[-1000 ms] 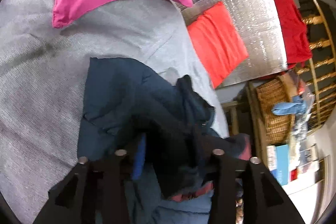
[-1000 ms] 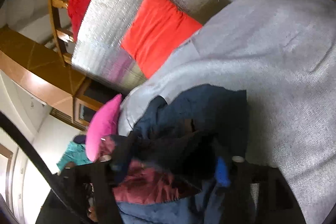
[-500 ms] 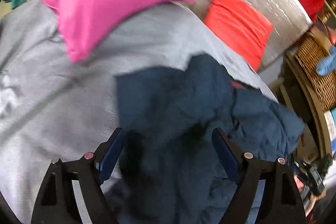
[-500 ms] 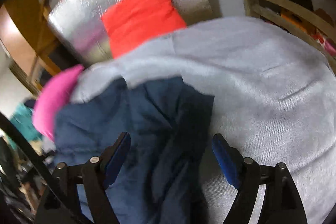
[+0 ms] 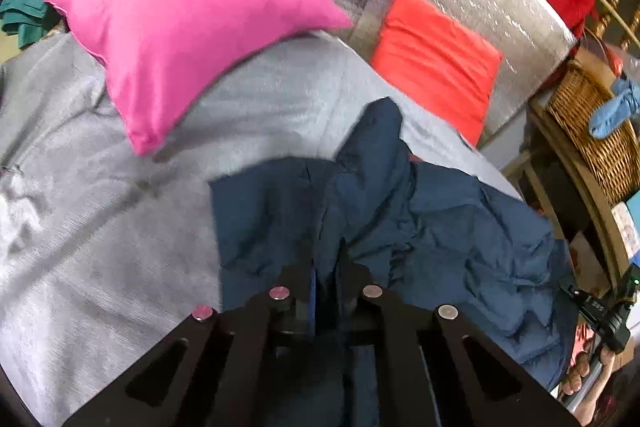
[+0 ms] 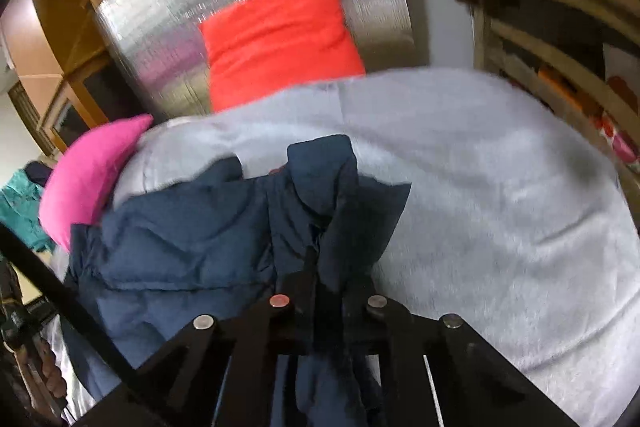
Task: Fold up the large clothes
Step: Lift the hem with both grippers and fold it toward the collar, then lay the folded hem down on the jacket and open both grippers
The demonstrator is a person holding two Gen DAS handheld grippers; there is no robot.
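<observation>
Navy padded jacket [image 5: 440, 227], crumpled and bunched, lying on a grey bedspread [image 5: 100, 227], folds rising, red lining peeking out

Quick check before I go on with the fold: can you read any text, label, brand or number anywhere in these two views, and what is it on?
None can be read.
Navy jacket: no tag or logo showing.
Boxes or books at the left view's right edge, below the wicker basket: printed faces, too small and blurred to read.
Black device at the lower right: faint marks, unreadable.
</observation>
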